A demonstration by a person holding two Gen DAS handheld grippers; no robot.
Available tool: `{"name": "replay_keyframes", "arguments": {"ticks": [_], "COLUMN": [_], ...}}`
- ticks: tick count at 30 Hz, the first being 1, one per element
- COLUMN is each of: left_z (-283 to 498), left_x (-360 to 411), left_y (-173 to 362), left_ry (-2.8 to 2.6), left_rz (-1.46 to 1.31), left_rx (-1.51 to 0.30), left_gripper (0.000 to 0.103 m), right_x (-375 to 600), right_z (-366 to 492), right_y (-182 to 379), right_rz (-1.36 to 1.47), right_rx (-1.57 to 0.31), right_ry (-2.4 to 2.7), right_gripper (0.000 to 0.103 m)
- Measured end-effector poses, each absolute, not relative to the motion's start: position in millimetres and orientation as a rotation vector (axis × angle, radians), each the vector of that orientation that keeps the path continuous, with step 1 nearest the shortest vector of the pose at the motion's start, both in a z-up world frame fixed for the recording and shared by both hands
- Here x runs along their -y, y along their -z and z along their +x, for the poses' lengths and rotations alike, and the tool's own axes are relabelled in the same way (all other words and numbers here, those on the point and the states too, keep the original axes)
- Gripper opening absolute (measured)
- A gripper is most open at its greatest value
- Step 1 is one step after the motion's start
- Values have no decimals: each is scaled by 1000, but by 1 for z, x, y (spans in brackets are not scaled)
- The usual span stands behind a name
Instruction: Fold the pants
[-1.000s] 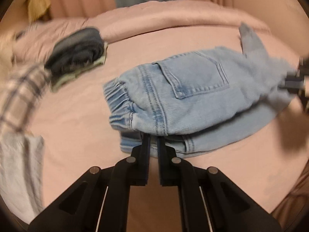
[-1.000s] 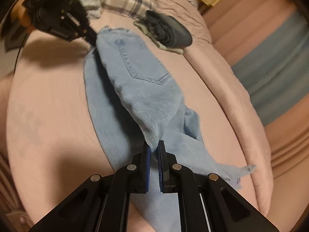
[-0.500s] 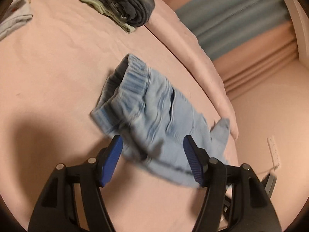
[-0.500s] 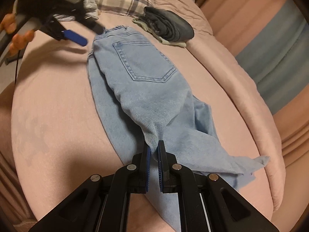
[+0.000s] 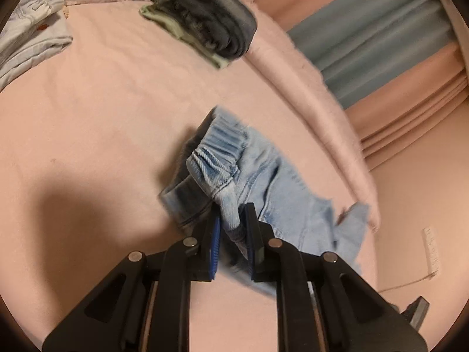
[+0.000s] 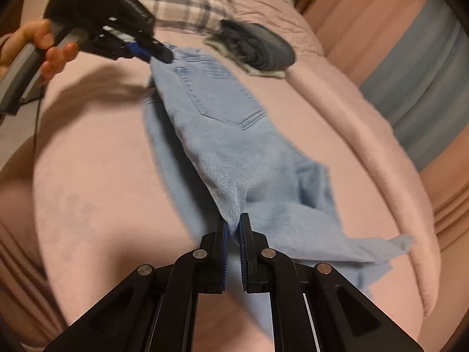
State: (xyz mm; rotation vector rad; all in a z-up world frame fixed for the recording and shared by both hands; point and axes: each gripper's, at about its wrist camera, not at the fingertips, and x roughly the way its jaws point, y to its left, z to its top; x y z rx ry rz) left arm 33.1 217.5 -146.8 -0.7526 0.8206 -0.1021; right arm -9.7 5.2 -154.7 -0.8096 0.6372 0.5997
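Observation:
Light blue jeans [image 6: 222,123] lie on a pink bed, back pocket up, legs trailing toward the right edge. My left gripper [image 5: 231,220] is shut on the elastic waistband [image 5: 217,158] and lifts it off the sheet; it also shows in the right wrist view [image 6: 155,52] at the waist end. My right gripper [image 6: 233,223] is shut on a fold of the jeans near the seat, pulling the cloth taut between the two grippers. A loose leg end [image 6: 392,243] lies flat at the right.
A folded dark garment on a green one [image 5: 211,20] sits at the back by the pink duvet roll [image 5: 307,82]. A plaid cloth [image 6: 181,6] and a pale blue garment [image 5: 26,35] lie at the far left. Curtains [image 5: 372,26] stand behind the bed.
My left gripper was shut on the waist, opened and shifted, and has now closed on the waistband again. My right gripper kept its hold; the jeans are stretched straighter.

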Motion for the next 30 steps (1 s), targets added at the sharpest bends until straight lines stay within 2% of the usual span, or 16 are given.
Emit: {"name": "replay_keyframes", "arguments": {"ticks": [2,5,7,8,10,15,17,19,25,30], "left_z": [37,37,34,30,20,13,19,26,54,75], "left_x": [-215,-219,-221,-221,-217,-192,-175,-155,-75,-13], "left_y": [161,165,159,155,144,129,126,123,122,130], "left_ry": [73,49,27,8,-3,50,97,170,394,519], "left_rz": [-726,-709,-663,-623,-546,-450,-420,-399,-306,-198], "left_rx": [-882,-901,-910,-914,-890,-856,-855,-863,-912,-961], "left_gripper": [16,29,34,37,37,37,37,37,39,51], "right_x": [-9,-9,-5,0,11,72,115,149,256,300], "right_z": [-12,-5,-4,-2,2,32,55,72,136,200], "right_y": [173,192,187,180,169,133,124,119,117,135], "right_rz": [-856,-838,-801,-762,-683,-285,-66,73,435,682], "right_rx": [-651,-705,-712,-724,-741,-797,-816,-819,-812,-857], "right_ry": [-594,-587,-601,-618,-642,-611,-524,-428,-168,-123], "right_gripper": [7,8,14,21,28,32,42,47,57,57]}}
